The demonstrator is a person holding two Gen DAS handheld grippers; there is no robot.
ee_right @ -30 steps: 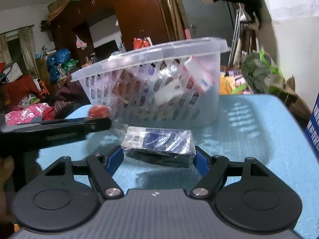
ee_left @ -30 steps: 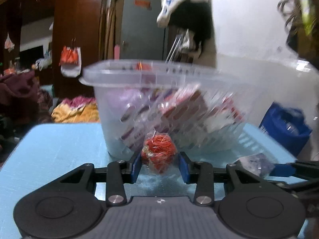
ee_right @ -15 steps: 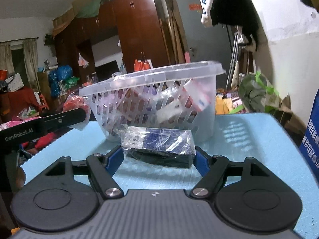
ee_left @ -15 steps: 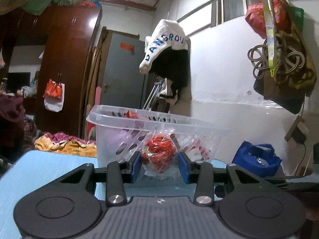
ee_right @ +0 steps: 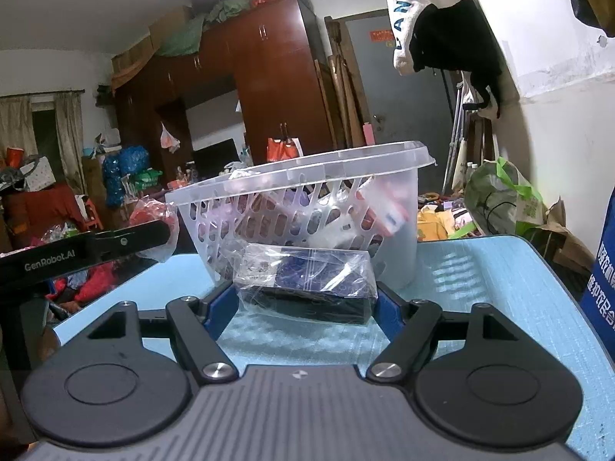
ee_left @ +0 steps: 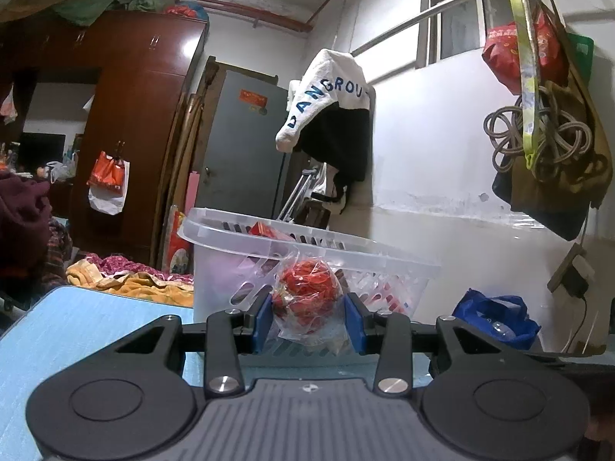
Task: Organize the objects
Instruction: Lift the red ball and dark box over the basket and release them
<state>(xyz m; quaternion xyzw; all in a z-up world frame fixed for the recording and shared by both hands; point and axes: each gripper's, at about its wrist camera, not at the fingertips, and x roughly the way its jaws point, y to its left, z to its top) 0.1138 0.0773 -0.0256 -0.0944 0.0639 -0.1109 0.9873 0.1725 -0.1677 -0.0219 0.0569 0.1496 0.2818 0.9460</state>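
Note:
My left gripper (ee_left: 309, 313) is shut on a clear bag of red rubber bands (ee_left: 309, 292), held up near the height of the rim of a clear slotted plastic basket (ee_left: 230, 269). In the right wrist view that same bag (ee_right: 153, 223) hangs at the left beside the basket (ee_right: 399, 230), just below rim height. My right gripper (ee_right: 305, 299) is shut on a dark box wrapped in a clear bag (ee_right: 307, 284), low over the blue table (ee_right: 480, 288) in front of the basket. The basket holds several packets.
A blue bag (ee_left: 496, 319) sits right of the basket by the white wall. Clothes and bags hang on that wall. A blue sign (ee_right: 601, 269) stands at the table's right edge. Wardrobe, bundles and clutter fill the room behind.
My left gripper tilted upward with the red bag, from low in front of the basket wall to near rim height. The right gripper tilted up a little, keeping its box.

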